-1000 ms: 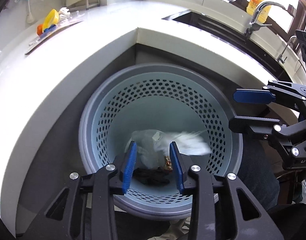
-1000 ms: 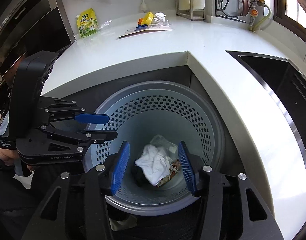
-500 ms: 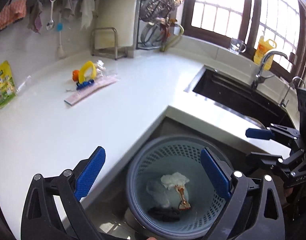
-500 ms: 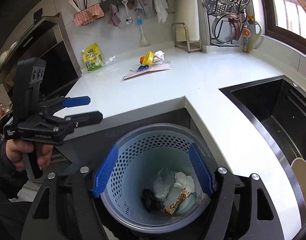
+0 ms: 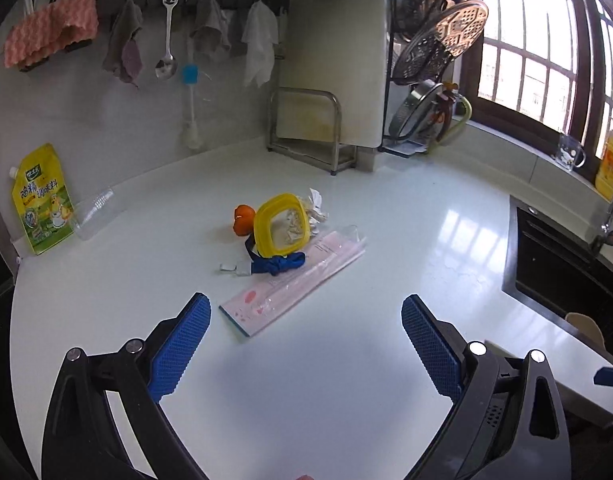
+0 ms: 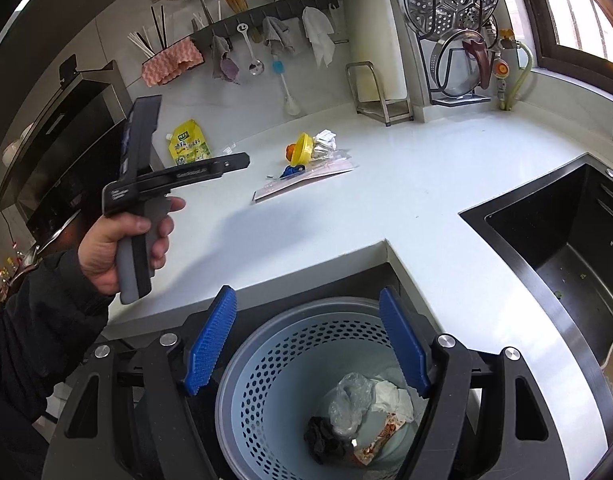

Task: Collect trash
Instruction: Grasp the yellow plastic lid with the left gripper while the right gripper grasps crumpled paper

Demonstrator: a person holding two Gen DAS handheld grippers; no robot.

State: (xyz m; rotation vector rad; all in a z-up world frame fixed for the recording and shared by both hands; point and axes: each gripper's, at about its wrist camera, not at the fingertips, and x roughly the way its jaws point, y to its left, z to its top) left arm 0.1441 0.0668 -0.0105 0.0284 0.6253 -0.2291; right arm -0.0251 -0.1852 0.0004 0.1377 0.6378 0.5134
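Left claw (image 5: 302,344): I hold it wide apart with nothing between the pads. It hangs over bare bench (image 5: 426,240), aimed at the far pile of litter.
Right claw (image 6: 306,344): I hold it fairly wide and empty, above the near rim of the bin (image 6: 242,384).
Claw motion: both sets of jaws have just been opening; neither has anything between them now.
Left hand (image 6: 118,248): in the right view it grips the claw's handle, to the left over the bench.
Done so far: the bin already holds a clear crumpled bag (image 6: 348,400), a white tissue (image 6: 390,396), a dark scrap (image 6: 322,440) and a red printed wrapper (image 6: 380,436).
Left to do: a pink flat packet (image 5: 294,284) lies nearest my left claw. Just beyond it sit a blue strap (image 5: 278,262), a yellow lid (image 5: 282,226), an orange piece (image 5: 243,219) and crumpled white wrappers (image 5: 316,210), all touching or overlapping.
Undecided: a yellow pouch (image 5: 42,200) stands against the far left wall; I cannot tell whether it counts as trash.
Progress estimate: roughly half, in my judgement.
Change, left view: a second ago my left claw was narrow and down inside the bin over the tissue; the bin is no longer in this view and the bench pile fills it.
Change, right view: the bin sits lower in frame, and the left claw has moved off the rim toward the far bench.
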